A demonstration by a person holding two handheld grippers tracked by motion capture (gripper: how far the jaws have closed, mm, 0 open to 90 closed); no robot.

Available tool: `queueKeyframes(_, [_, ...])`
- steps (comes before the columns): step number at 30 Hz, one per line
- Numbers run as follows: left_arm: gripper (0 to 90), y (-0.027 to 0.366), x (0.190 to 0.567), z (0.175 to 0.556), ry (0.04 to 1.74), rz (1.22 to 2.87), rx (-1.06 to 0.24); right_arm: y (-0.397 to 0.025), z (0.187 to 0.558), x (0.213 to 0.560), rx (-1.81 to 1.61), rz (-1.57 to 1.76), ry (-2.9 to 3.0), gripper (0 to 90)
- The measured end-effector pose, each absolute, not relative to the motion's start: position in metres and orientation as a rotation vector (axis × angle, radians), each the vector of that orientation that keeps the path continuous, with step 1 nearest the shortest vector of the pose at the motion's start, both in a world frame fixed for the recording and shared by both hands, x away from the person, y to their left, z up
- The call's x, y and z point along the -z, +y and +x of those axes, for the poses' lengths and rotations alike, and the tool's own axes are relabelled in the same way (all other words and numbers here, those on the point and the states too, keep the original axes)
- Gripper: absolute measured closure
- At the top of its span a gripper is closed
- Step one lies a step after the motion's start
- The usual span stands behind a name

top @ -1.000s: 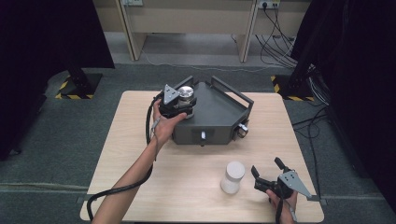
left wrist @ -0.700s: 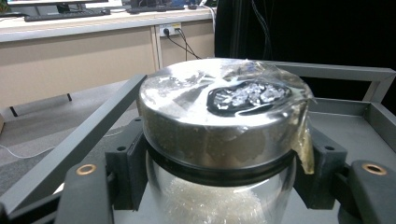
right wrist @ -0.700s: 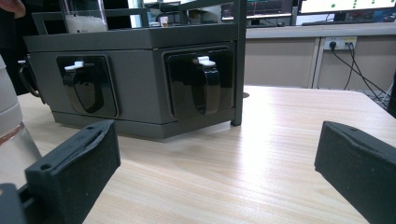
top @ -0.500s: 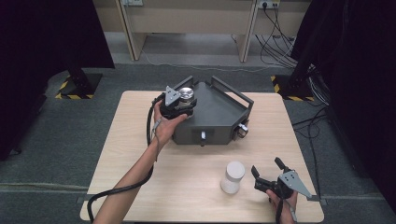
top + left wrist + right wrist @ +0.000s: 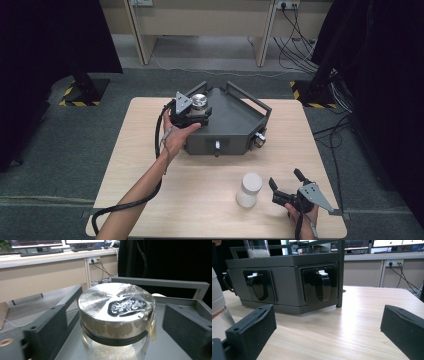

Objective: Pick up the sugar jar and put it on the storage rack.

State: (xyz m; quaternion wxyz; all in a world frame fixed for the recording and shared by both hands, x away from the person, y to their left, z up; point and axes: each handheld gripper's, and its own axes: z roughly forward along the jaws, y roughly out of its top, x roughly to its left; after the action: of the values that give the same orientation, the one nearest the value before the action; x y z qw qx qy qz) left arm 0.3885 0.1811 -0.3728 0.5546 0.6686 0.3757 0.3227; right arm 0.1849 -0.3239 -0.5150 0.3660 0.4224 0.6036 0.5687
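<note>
— What's nearest?
— The right gripper (image 5: 289, 185), jaws spread, low on the table (image 5: 210, 175) beside a white jar (image 5: 249, 190).
— And farther?
— The left gripper (image 5: 192, 112) has its jaws spread around a metal-lidded jar (image 5: 116, 315) standing on the grey tray (image 5: 235, 120).

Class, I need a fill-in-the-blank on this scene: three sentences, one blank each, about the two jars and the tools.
1. The jar between the left tool jaws has a ____ lid.
2. The white jar stands on the ____.
3. The right tool jaws are ____, holding nothing.

Missing words: metal; table; open
</note>
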Motion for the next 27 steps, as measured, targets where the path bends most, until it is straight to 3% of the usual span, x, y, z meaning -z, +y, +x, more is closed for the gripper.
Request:
queueKeyframes(4, [0.1,0.181,0.371,0.386,0.904,1.571,-0.761,-0.324,0.185,0.515,-1.46,1.086,1.552,0.3])
queueKeyframes(27, [0.0,0.2,0.374,0.344,0.827,1.511,-0.677,-0.324,0.184,0.515,-1.46,1.09,1.549,0.3])
